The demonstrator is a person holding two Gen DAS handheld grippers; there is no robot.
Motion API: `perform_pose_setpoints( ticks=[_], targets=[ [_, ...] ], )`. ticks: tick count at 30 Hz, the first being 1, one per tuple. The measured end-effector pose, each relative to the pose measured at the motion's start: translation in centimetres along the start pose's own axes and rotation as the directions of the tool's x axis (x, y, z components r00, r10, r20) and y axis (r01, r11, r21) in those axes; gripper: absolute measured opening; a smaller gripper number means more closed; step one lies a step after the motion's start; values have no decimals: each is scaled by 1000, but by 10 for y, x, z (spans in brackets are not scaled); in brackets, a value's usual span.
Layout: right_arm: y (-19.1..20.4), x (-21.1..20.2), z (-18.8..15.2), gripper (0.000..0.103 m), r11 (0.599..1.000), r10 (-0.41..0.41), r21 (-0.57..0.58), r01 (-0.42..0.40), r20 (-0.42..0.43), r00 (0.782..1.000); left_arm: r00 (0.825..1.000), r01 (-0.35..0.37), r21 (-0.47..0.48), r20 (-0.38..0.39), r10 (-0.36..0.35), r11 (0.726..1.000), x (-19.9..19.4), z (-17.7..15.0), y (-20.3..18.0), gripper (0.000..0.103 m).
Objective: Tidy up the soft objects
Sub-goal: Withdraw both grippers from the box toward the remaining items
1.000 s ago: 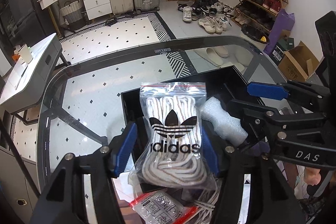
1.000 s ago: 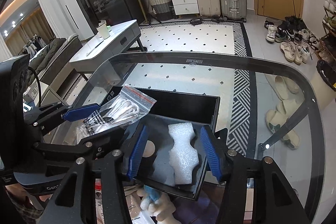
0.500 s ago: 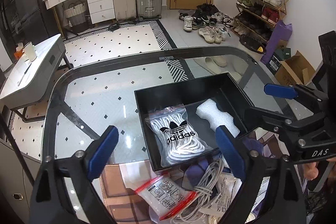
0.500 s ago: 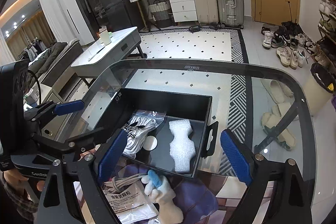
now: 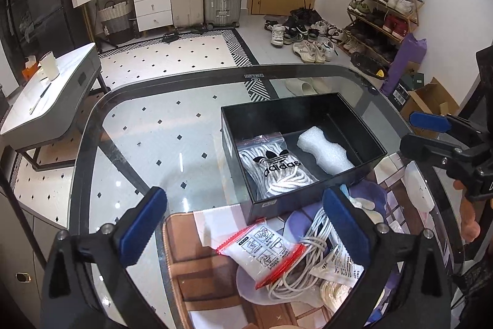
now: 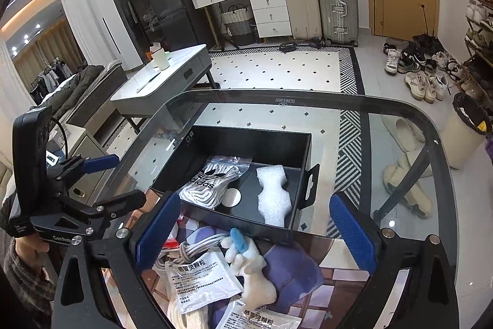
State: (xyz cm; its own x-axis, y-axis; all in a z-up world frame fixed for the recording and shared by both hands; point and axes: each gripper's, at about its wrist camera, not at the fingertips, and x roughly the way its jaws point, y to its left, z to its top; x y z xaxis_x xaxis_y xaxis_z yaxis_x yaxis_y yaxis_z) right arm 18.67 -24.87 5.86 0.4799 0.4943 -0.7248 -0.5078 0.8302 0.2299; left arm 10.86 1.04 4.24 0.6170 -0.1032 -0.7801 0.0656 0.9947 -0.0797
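Left wrist view | left gripper (image 5: 243, 224) fingers wide apart, empty | right gripper (image 6: 257, 230) same | lace bag (image 5: 272, 167) and foam (image 5: 323, 151) in black box (image 5: 308, 199) | next — red-zip pouch (image 5: 262, 248) at 6 o'clock, on tabletop (image 5: 154, 144)

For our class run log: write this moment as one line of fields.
left hand-held gripper: open, empty | right hand-held gripper: open, empty | adidas lace bag, foam piece: in black box | pile outside box: unsorted
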Motion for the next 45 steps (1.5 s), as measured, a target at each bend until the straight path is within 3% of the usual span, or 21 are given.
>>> perform_pose_setpoints(
  ticks=[25, 45],
  targets=[
    [-4, -17, -36, 101, 1000, -16, -20, 15, -38, 999, 1000, -1, -1, -4, 1, 1000, -15, -34, -5, 103],
    [-5, -4, -55, 101, 999, -8, -43, 5, -76, 997, 998, 33, -53, -45, -35, 998, 6, -45, -5, 103]
  ],
)
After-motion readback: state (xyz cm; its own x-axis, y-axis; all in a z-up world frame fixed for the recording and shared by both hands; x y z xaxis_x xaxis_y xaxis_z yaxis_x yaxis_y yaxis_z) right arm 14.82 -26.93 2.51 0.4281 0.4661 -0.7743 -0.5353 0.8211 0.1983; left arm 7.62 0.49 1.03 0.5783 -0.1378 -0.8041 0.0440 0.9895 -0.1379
